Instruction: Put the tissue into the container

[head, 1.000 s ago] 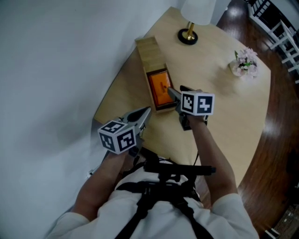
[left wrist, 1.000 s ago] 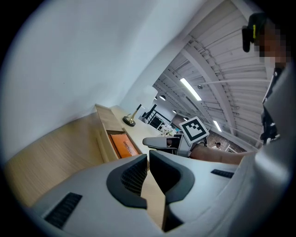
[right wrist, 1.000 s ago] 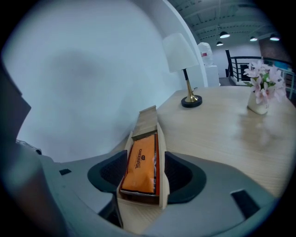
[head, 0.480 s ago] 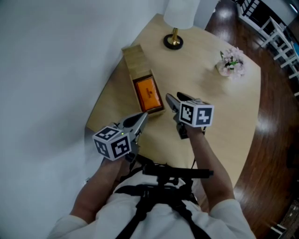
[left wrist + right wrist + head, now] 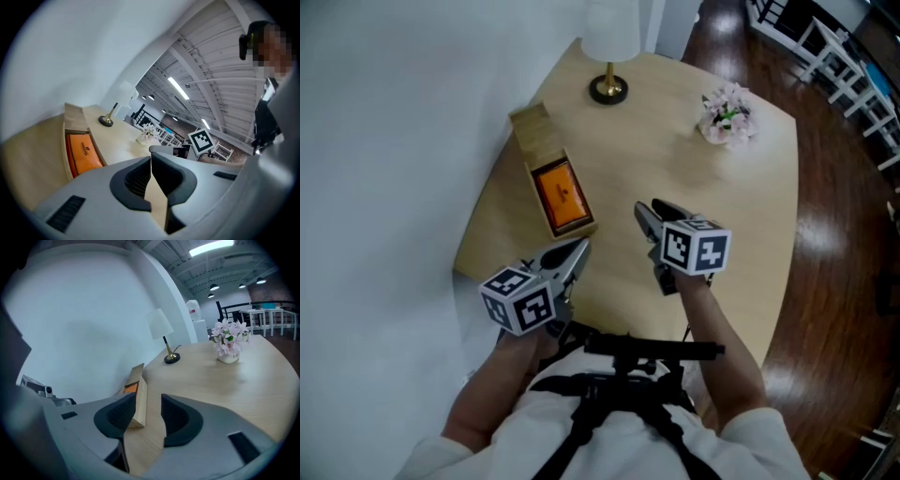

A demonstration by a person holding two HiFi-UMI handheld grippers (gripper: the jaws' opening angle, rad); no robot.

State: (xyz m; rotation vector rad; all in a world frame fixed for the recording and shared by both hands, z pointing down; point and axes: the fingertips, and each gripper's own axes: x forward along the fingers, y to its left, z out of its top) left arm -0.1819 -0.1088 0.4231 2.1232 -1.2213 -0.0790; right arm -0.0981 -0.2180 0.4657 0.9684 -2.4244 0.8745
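**Tissue in the container, both tools off it**

I judge the placing step done. The orange tissue point(image 5: 562, 194) lies down inside the wooden container point(image 5: 531, 128), on the bench point(image 5: 675, 159) ahead of both tools. My left tool point(image 5: 577, 251) is closed, pads meeting at the tips, with nothing in it. The container's near end sits just ahead of it and a little to its left, not touching. My right tool point(image 5: 645, 214) is partly open and empty, and its jaws have just been closing. The container lies ahead and to its left, apart. Next I only need to keep both tools clear, so neither nudges the container.
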